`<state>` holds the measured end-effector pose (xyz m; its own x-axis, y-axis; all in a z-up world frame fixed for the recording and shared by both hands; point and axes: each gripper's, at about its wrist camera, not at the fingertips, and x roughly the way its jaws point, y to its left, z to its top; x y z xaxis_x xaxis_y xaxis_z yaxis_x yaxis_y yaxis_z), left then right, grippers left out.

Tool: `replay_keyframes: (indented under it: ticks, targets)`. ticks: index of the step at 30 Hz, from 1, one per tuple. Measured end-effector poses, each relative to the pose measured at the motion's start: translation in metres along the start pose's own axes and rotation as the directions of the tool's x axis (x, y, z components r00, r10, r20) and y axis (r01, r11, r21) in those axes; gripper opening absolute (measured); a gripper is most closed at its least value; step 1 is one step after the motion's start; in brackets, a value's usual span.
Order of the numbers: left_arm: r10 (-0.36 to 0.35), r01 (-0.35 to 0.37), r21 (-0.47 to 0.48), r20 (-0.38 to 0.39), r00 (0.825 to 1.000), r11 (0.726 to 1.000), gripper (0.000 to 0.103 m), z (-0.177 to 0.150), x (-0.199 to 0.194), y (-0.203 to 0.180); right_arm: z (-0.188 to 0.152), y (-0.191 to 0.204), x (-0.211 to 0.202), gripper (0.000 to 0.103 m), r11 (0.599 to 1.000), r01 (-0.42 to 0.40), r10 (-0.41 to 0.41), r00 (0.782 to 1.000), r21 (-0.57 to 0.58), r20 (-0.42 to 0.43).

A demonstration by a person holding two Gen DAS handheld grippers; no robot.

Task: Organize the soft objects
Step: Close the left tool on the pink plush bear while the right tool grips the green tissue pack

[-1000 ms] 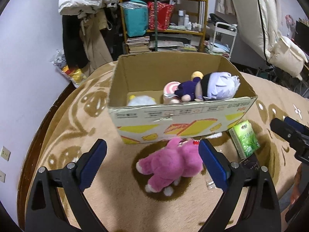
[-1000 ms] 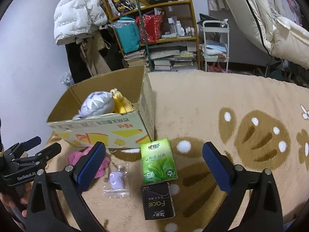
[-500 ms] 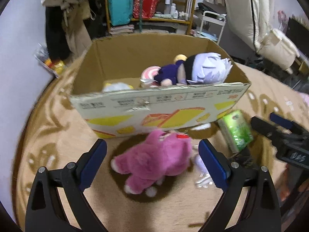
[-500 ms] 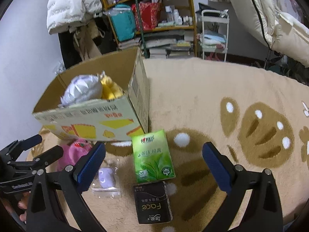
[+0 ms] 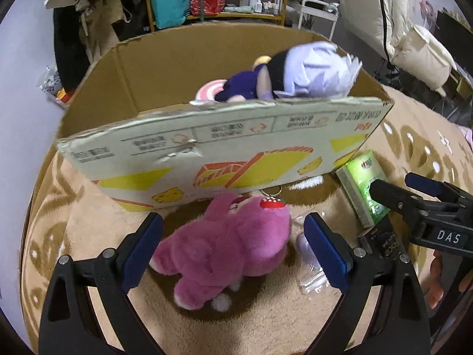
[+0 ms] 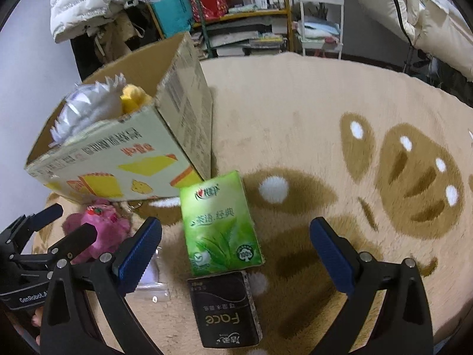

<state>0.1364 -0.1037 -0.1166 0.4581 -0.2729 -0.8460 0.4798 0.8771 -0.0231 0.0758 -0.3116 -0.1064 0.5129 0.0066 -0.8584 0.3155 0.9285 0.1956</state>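
Note:
A pink plush toy lies on the beige blanket in front of the cardboard box. My left gripper hangs over it, open, with a blue pad on each side of the plush and no contact seen. In the box lie a white-haired doll and other soft toys. My right gripper is open above a green tissue pack; a black tissue pack lies just in front of it. The pink plush and left gripper show at the left of the right wrist view.
A clear bag with a small purple thing lies between the plush and the tissue packs. The right gripper reaches in beside the green pack. Shelves, hanging coats and a white cart stand behind the blanket.
Both grippers have come down and closer to the blanket. The pink plush now sits between the left jaws, and the green pack looms larger under the right ones. Both jaws kept their width.

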Motion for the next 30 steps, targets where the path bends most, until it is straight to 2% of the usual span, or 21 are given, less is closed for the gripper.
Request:
replay_keyframes:
  ticks: [5, 12, 24, 30]
  targets:
    - [0.030, -0.028, 0.046, -0.032, 0.999, 0.999, 0.095, 0.000, 0.016, -0.010, -0.004, -0.001, 0.012, 0.103, 1.000, 0.010, -0.010, 0.998, 0.003, -0.055]
    - [0.077, -0.073, 0.055, -0.088, 0.993, 0.996, 0.095, 0.002, 0.037, -0.015, -0.004, -0.002, 0.020, 0.103, 1.000, 0.018, -0.018, 0.997, -0.001, -0.079]
    - [0.102, -0.097, 0.054, -0.111, 0.989, 0.994, 0.095, 0.005, 0.051, -0.015, -0.002, -0.003, 0.034, 0.103, 0.999, 0.038, -0.041, 0.993, -0.025, -0.115]
    - [0.083, -0.080, 0.030, -0.118, 0.989, 0.996, 0.095, 0.005, 0.053, -0.013, -0.003, 0.001, 0.037, 0.103, 0.998, 0.048, -0.053, 0.992, -0.039, -0.116]
